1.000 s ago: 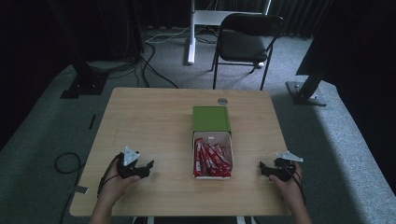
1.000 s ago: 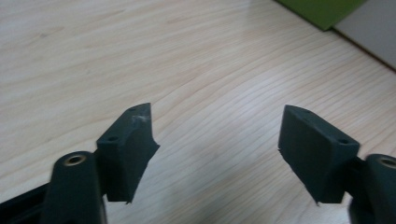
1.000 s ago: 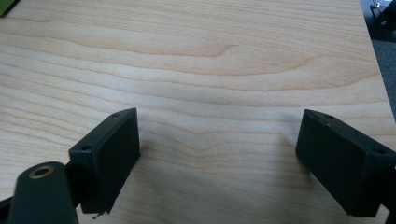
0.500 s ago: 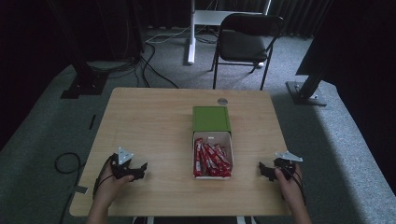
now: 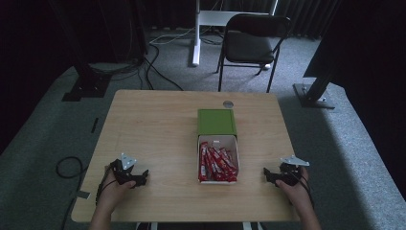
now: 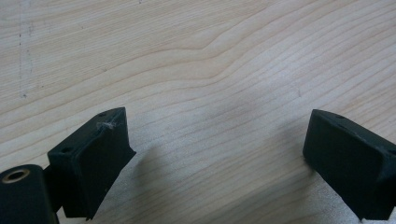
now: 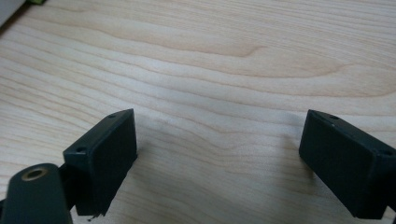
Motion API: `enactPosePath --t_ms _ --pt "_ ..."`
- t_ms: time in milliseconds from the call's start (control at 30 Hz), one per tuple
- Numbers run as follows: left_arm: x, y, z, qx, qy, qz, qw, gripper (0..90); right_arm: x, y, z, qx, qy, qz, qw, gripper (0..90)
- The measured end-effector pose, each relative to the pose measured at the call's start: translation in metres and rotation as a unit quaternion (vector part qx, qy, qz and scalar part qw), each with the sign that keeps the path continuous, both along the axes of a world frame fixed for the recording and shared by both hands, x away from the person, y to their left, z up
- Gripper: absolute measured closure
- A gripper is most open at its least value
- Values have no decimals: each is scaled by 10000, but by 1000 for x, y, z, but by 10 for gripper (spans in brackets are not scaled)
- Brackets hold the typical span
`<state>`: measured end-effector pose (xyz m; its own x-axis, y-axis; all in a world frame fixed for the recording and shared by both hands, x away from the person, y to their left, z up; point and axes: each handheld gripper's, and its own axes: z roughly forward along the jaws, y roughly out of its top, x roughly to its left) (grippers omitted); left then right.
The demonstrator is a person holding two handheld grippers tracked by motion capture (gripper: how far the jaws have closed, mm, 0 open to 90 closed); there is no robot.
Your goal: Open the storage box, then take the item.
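Both rest on the pale wooden surface, left hand-held gripper left and right hand-held gripper right of the open white box of red sachets, jaws apart and empty, the left's just opened; risk: a hurried reach nudges the light box.

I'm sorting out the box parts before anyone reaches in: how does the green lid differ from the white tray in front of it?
The green lid has a plain flat top with nothing on it; the white tray is open and packed with red packets. The lid lies farther from the person, the tray nearer, between the left gripper and right gripper. Both rest flat on the table, about equally wide, and meet end to end.
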<state>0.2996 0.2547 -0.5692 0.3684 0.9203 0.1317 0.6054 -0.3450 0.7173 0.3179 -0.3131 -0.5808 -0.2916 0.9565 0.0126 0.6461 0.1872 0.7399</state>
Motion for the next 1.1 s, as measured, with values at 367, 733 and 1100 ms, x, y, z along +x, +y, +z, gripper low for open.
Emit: enactPosePath --t_ms 367,733,1100 --pt "3 2 -2 -472 237 430 9977 83 0 0 0 1 -2 -10 10000 105" --pt "2 1 -2 -472 230 532 9972 83 0 1 0 4 -7 -30 10000 106" --pt "2 1 -2 -474 231 533 9972 83 -1 1 2 290 12 -255 9993 108"
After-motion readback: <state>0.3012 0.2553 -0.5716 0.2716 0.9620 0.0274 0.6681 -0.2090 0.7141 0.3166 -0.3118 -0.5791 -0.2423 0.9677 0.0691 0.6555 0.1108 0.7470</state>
